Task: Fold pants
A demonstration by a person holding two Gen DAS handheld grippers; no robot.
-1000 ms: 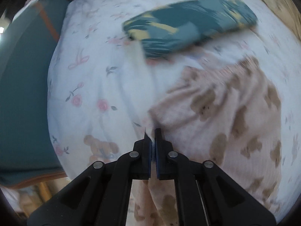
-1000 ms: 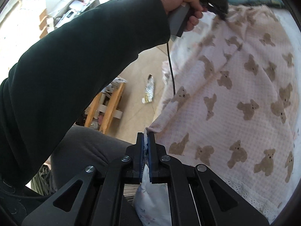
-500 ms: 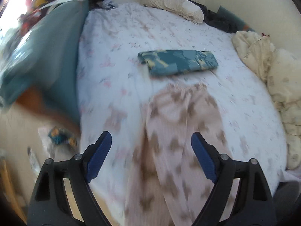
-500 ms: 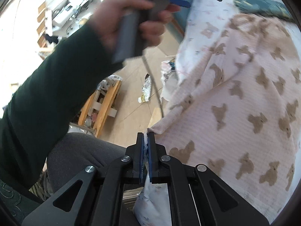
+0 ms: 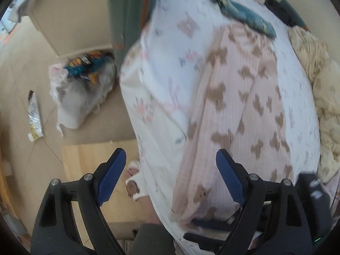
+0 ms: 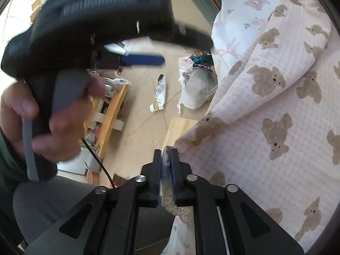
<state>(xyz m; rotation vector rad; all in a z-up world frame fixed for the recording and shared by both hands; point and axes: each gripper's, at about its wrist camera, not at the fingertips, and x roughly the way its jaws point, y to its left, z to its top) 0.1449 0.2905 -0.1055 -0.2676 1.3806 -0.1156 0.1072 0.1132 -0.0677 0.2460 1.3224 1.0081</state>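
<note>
Pink pants with brown bear print [image 5: 240, 106] lie lengthwise on the bed, their near end hanging over the edge. My left gripper [image 5: 170, 165] is open wide and empty, held above the near end of the pants and the bed edge. It shows blurred in the right wrist view [image 6: 102, 25], held in a hand. My right gripper [image 6: 166, 155] is shut on the lace-trimmed hem of the pants [image 6: 276, 114] at the bed's near edge. The right gripper also shows in the left wrist view [image 5: 212, 225], low under the fabric.
The bed has a white floral sheet [image 5: 165, 68]. A folded teal patterned garment [image 5: 242, 14] lies at the far end, cream bedding [image 5: 314, 68] on the right. On the floor are a plastic bag [image 5: 82, 89], a wrapper [image 5: 34, 116] and a wooden board [image 5: 95, 159].
My left gripper let go of the pants, opened wide and swung back from the far end toward the near bed edge. My right gripper stayed shut on the hem.
</note>
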